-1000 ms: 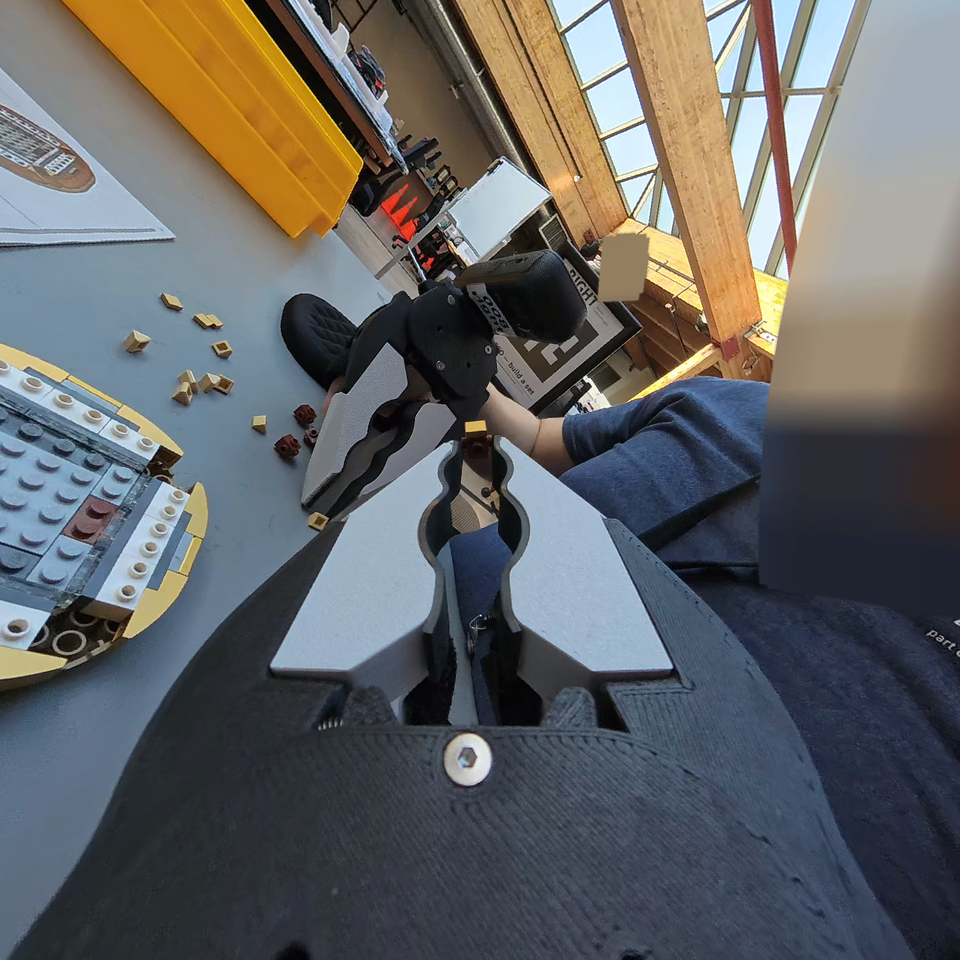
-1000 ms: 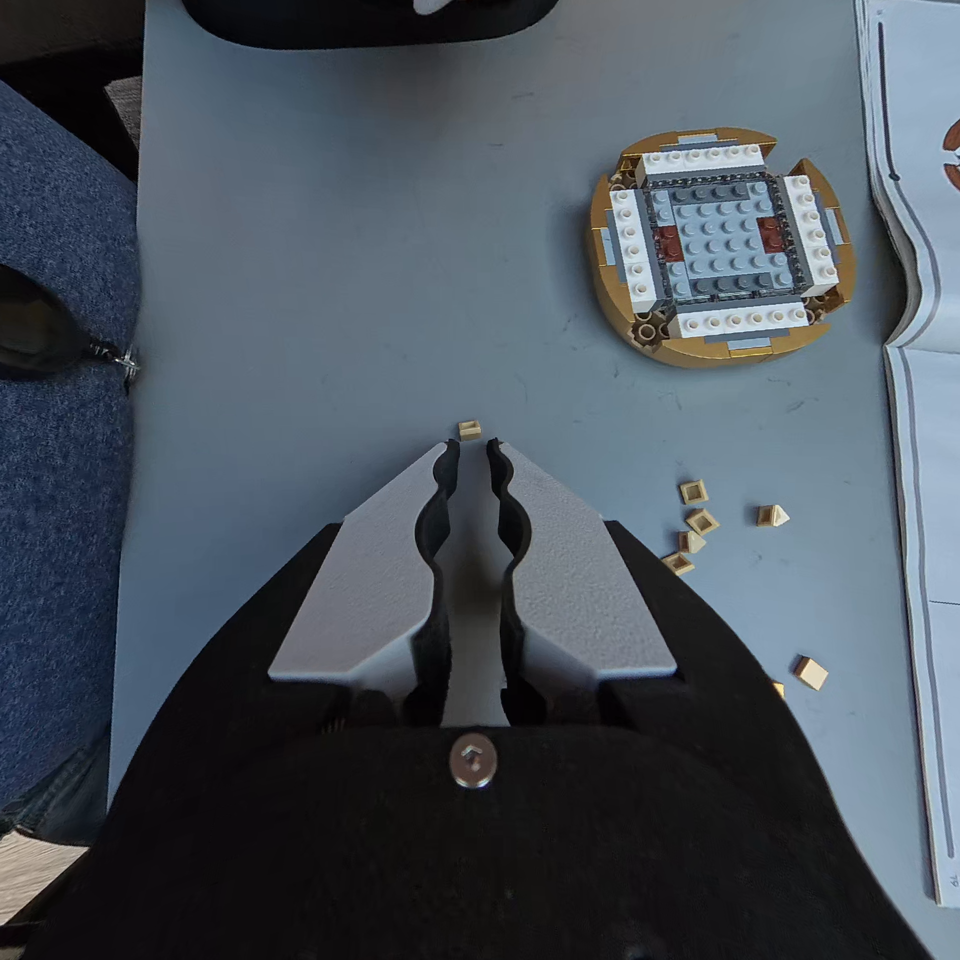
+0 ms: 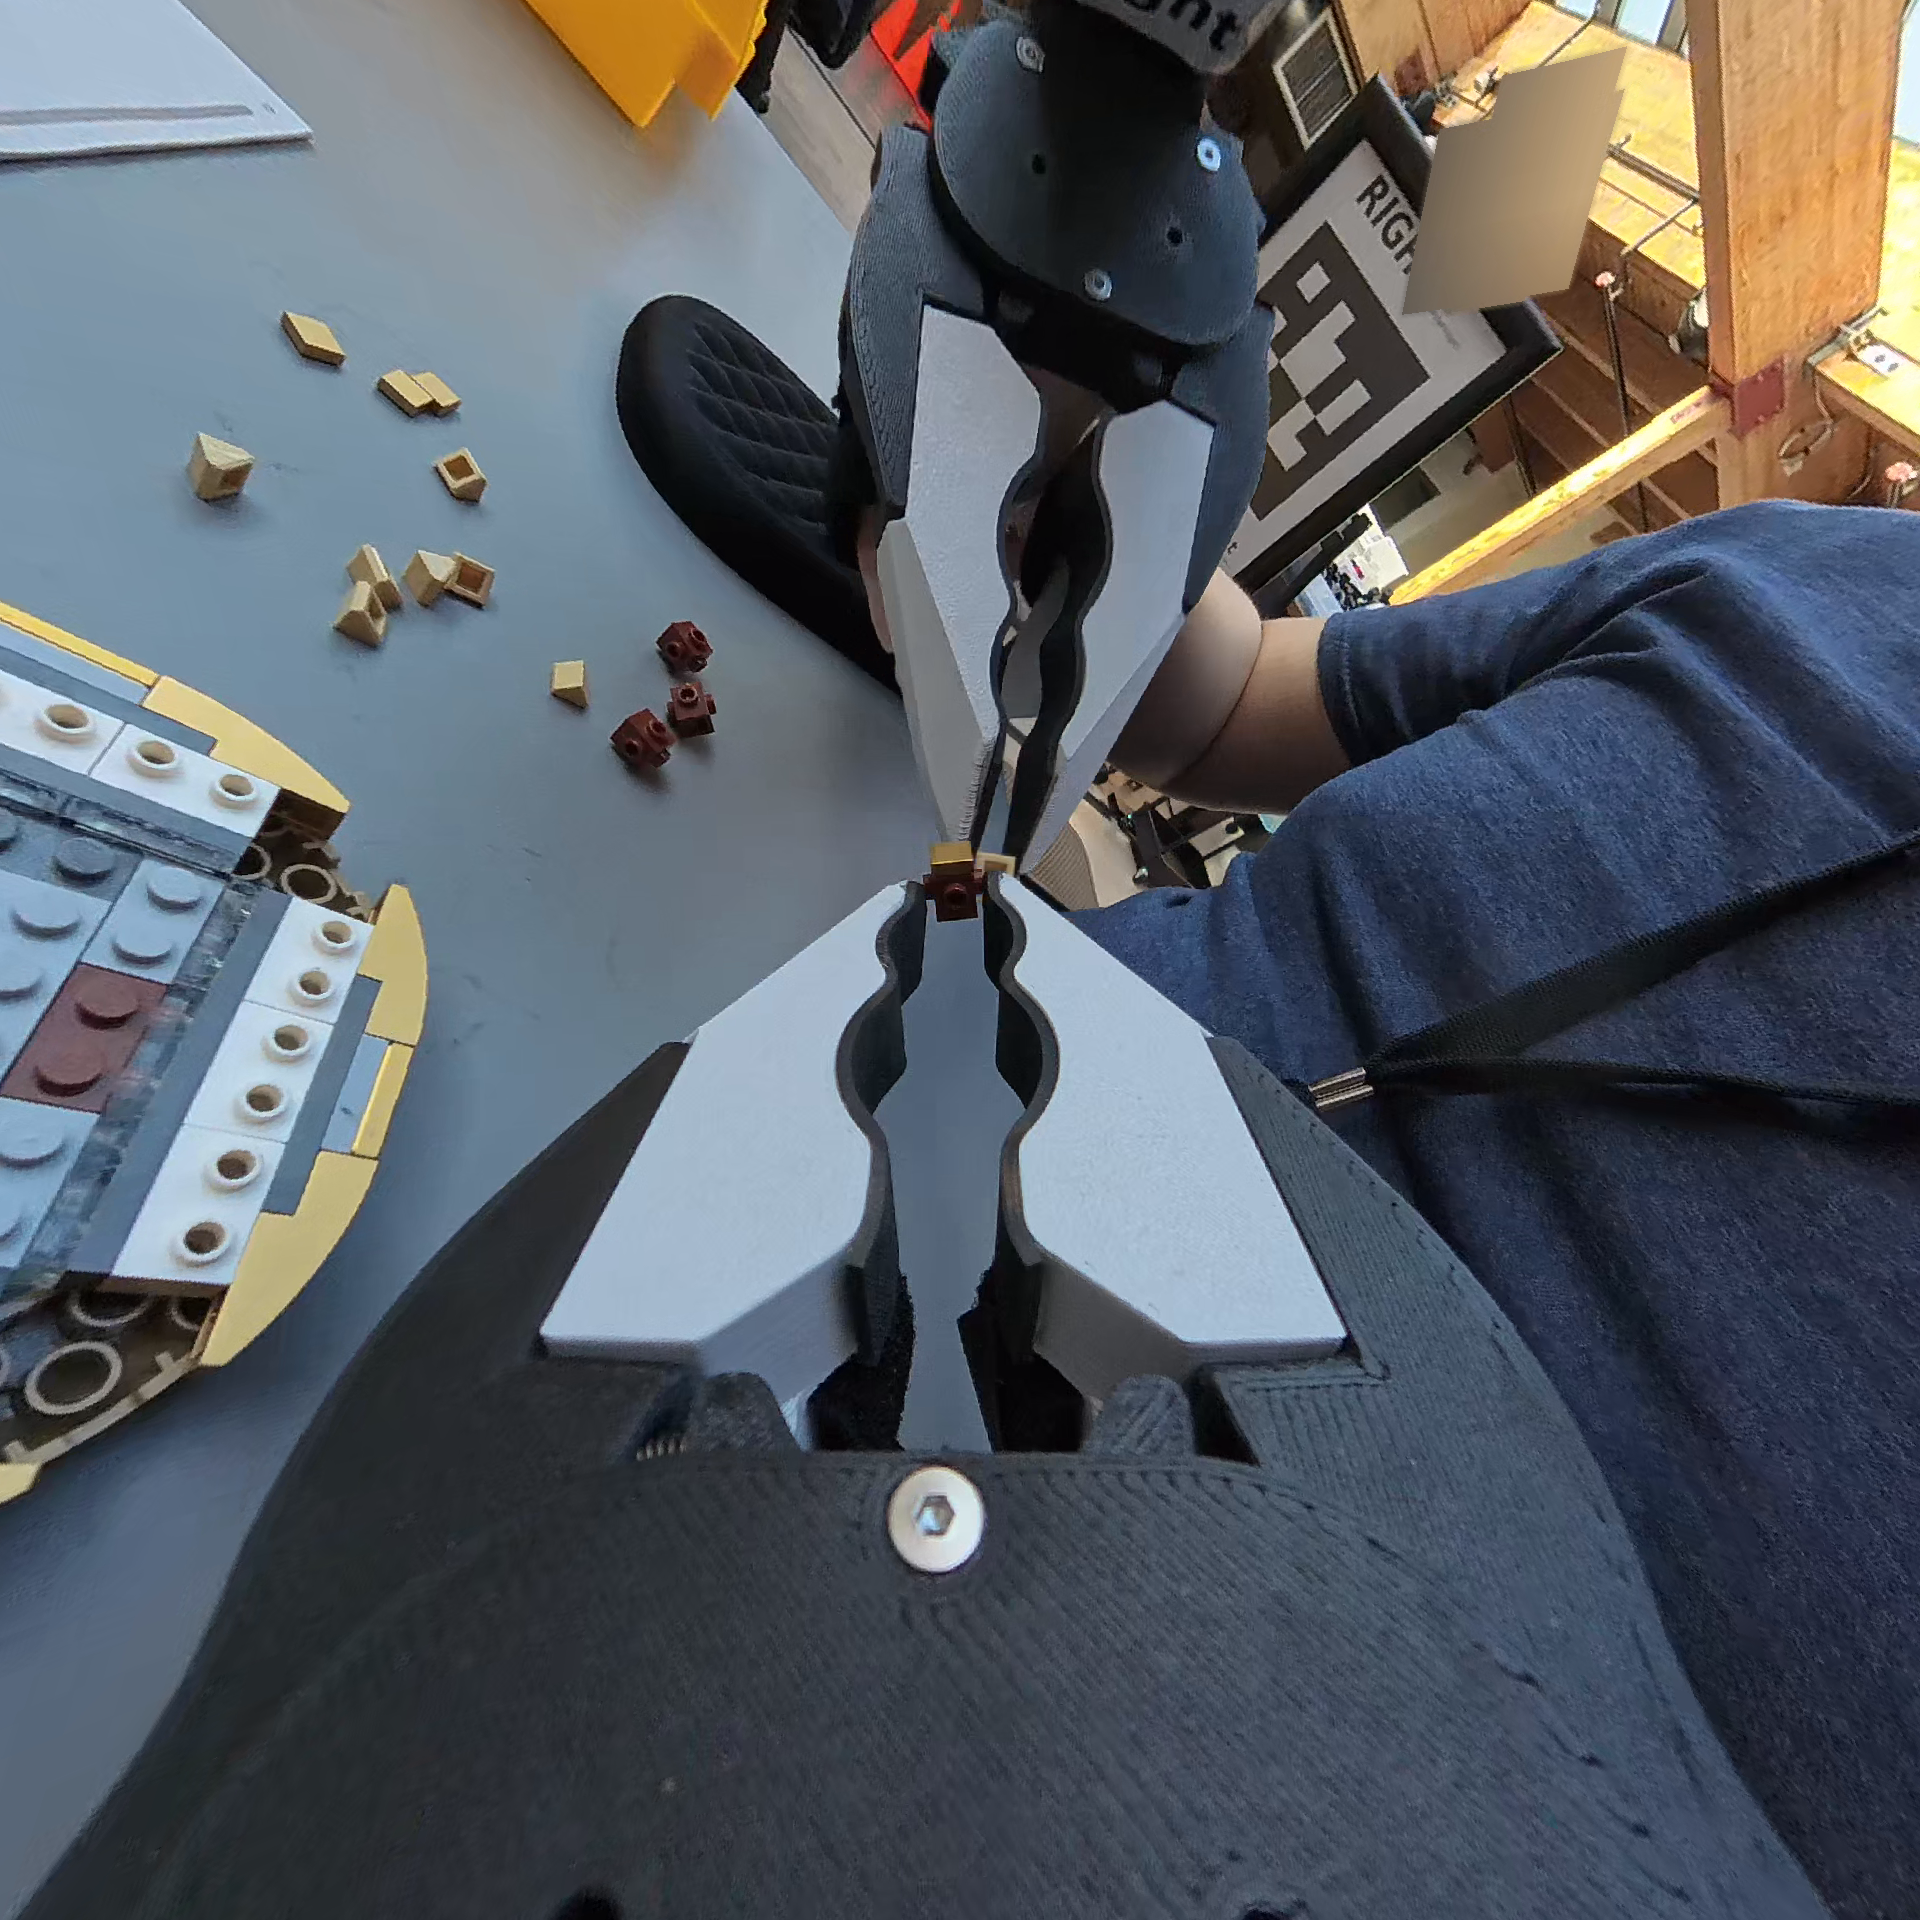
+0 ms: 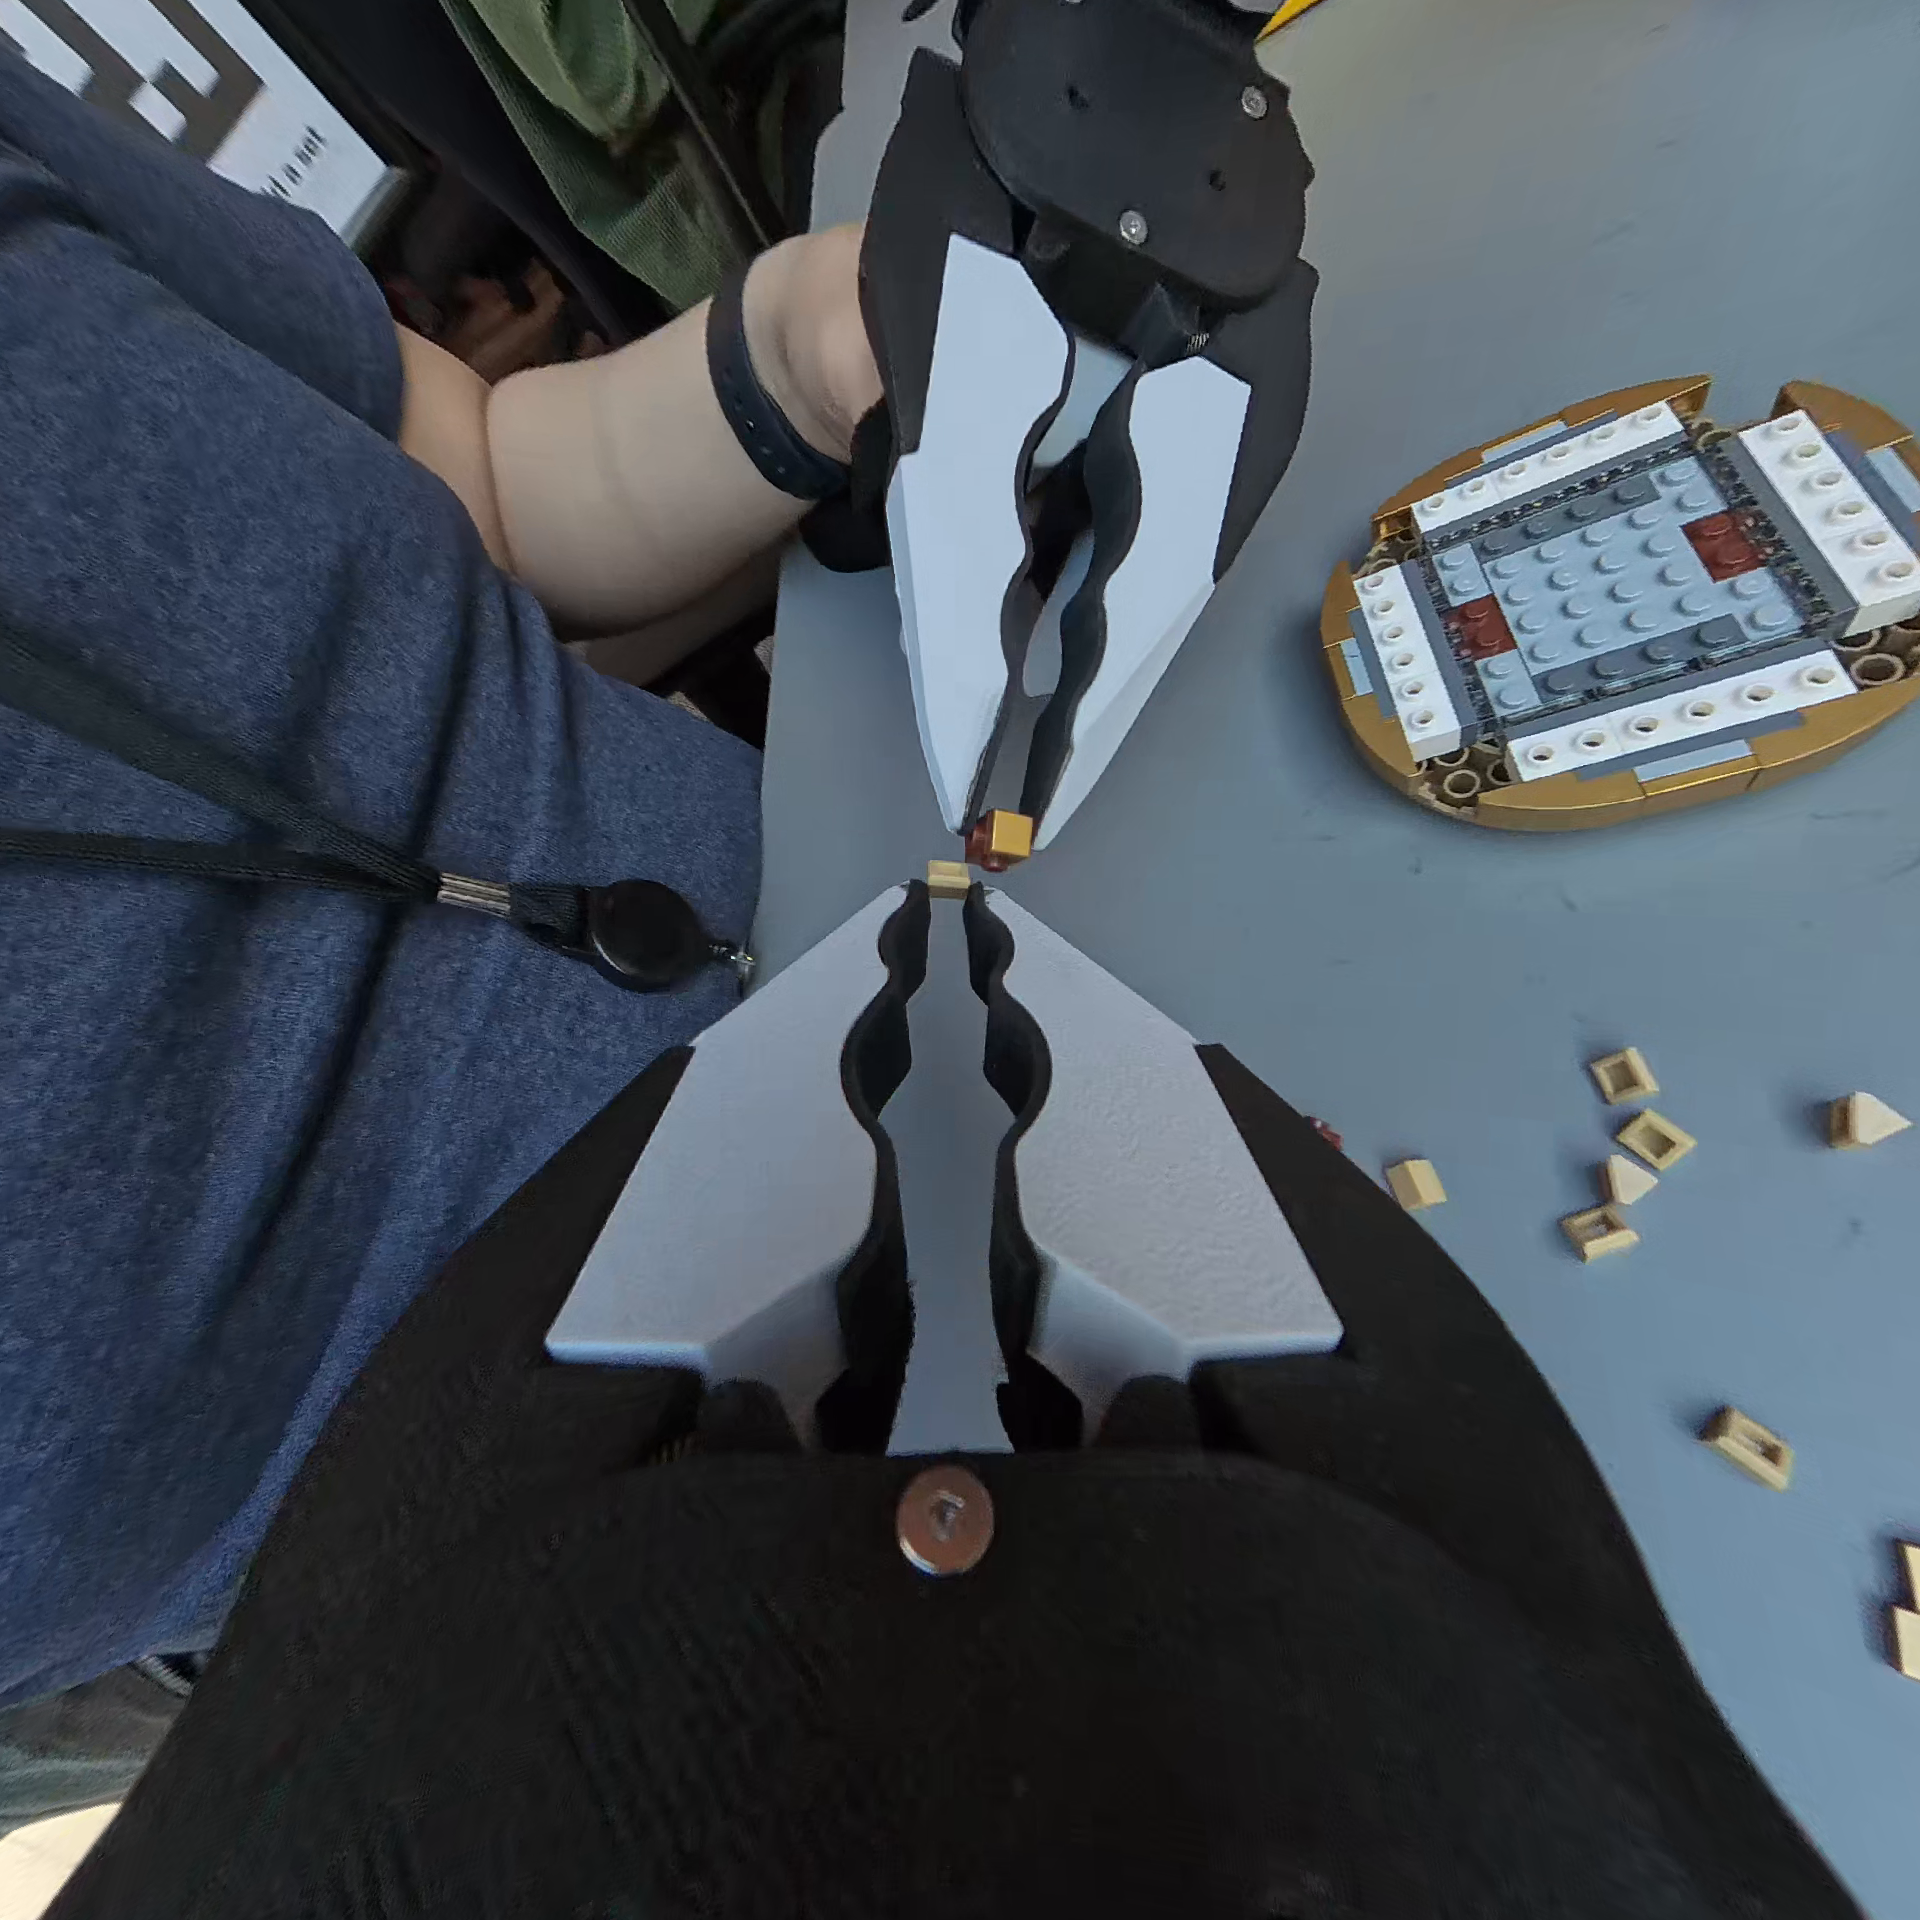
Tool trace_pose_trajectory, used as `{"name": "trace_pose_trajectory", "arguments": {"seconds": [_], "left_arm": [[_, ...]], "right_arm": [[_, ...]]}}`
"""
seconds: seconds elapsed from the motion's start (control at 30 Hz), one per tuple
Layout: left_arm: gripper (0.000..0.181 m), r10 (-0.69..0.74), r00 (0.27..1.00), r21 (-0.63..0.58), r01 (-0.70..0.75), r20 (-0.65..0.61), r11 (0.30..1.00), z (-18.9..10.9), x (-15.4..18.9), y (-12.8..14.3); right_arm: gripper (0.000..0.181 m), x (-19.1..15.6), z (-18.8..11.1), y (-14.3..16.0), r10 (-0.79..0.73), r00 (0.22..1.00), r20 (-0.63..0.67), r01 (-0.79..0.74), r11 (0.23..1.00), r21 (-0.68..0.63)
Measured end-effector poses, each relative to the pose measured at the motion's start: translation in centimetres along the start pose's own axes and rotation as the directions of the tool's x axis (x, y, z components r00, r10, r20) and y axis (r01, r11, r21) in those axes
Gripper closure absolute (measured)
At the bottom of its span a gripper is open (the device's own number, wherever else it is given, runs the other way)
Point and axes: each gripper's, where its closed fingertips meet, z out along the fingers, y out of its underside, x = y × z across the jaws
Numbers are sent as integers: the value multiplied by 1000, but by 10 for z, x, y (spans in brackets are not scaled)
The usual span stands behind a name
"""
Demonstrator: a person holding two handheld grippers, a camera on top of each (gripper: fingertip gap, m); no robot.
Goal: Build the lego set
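Your left gripper (image 3: 954, 902) pinches a brown brick (image 3: 954, 900), right gripper (image 4: 948, 896) a tan tile (image 4: 948, 875) (poster (image 3: 1340, 343) bears print)

Bright daylight falls on the grey table (image 3: 499, 312); shadows beside the fingers (image 4: 1143, 1174) are soft — no harsh glare; both views bow strongly at the edges; focus is sharp near the fingertips, softer on the background beyond them.

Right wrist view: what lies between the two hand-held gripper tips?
Only a thin gap. The right hand-held gripper holds a small tan brick; the left hand-held gripper holds a dark-red brick with a gold piece on it. Nothing else intervenes.
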Motion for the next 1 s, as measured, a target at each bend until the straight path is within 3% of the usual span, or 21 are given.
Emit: {"name": "trace_pose_trajectory", "arguments": {"seconds": [0.3, 1.0], "left_arm": [[172, -32, 999, -24, 31, -36, 999, 7, 3, 5], [173, -92, 992, -43, 89, -87, 995, 11, 7, 9]], "right_arm": [[175, 1, 2, 16, 81, 996, 41, -79, 995, -67], [176, -1, -2, 8, 165, 972, 165, -169, 985, 13]]}}
